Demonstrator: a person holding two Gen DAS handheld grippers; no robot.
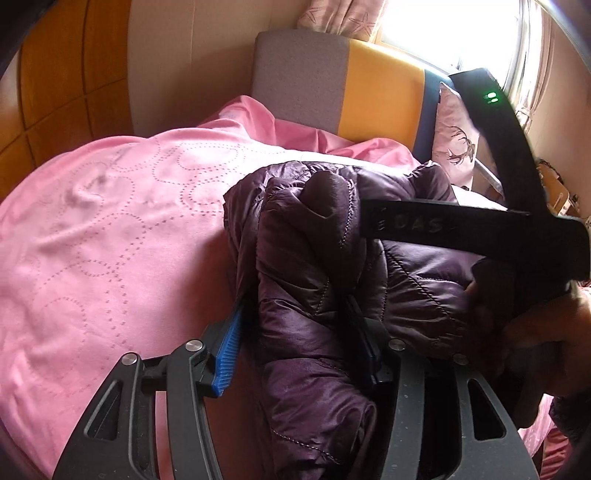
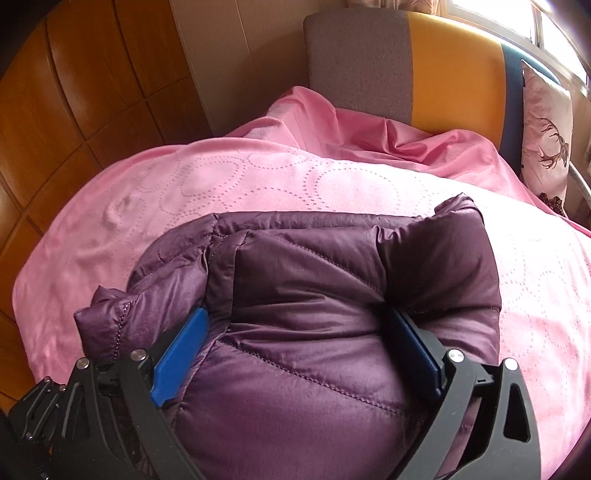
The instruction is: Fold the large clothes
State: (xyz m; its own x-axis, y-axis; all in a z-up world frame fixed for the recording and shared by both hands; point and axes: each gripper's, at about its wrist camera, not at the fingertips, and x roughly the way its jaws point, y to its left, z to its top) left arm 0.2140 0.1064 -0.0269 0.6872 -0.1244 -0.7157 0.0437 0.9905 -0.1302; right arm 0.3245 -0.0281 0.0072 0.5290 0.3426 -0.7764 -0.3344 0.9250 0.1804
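Note:
A dark purple quilted puffer jacket point(image 1: 317, 266) lies bundled on a pink bedspread point(image 1: 110, 229). My left gripper point(image 1: 295, 301) straddles a thick fold at the jacket's left side. The ribbed face of its blue left pad point(image 1: 227, 350) shows bare beside the cloth, so the jaws stand open around the fold. In the right wrist view the jacket point(image 2: 314, 295) bulges up between the blue pads point(image 2: 181, 354) of my right gripper point(image 2: 299, 312). Its jaws are spread wide over the padded bulk. The right tool's black body point(image 1: 480, 229) and the hand point(image 1: 546, 325) holding it show at the right of the left wrist view.
A grey, yellow and blue headboard point(image 2: 406, 66) stands at the far end of the bed, with a deer-print pillow point(image 2: 546, 129) at its right. Wooden wardrobe panels point(image 2: 74, 92) run along the left. Rumpled pink sheet point(image 2: 388, 147) lies beyond the jacket. A bright window point(image 1: 461, 29) is behind.

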